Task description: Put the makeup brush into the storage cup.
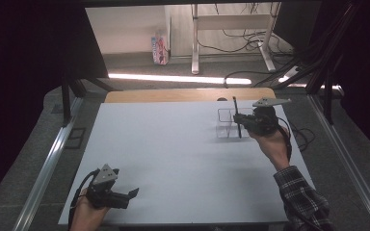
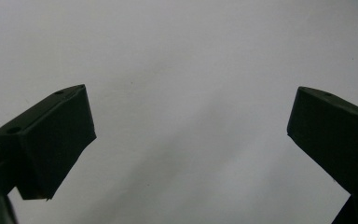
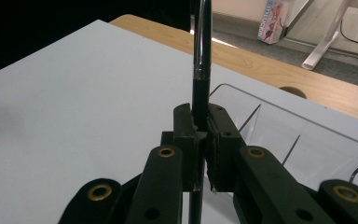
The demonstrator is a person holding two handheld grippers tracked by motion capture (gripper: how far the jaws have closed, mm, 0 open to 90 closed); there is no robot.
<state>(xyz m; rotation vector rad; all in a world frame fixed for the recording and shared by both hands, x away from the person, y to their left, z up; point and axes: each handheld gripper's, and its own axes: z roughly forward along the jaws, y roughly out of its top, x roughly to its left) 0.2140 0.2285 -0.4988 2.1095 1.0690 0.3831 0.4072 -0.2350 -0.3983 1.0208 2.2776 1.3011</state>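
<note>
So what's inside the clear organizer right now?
The clear organizer looks empty where its compartments show. The right gripper, shut on the pen, covers its near part; the pen's lower end is hidden.

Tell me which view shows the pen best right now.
The right gripper view: the pen stands upright, clamped between the right gripper's jaws, beside the clear organizer. The high view shows the pen small and thin over the organizer. The left gripper view faces bare white table.

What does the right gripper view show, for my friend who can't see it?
The right gripper has its black jaws shut on a dark pen held upright. Just beyond stands a clear plastic holder with dividers on a white table.
</note>
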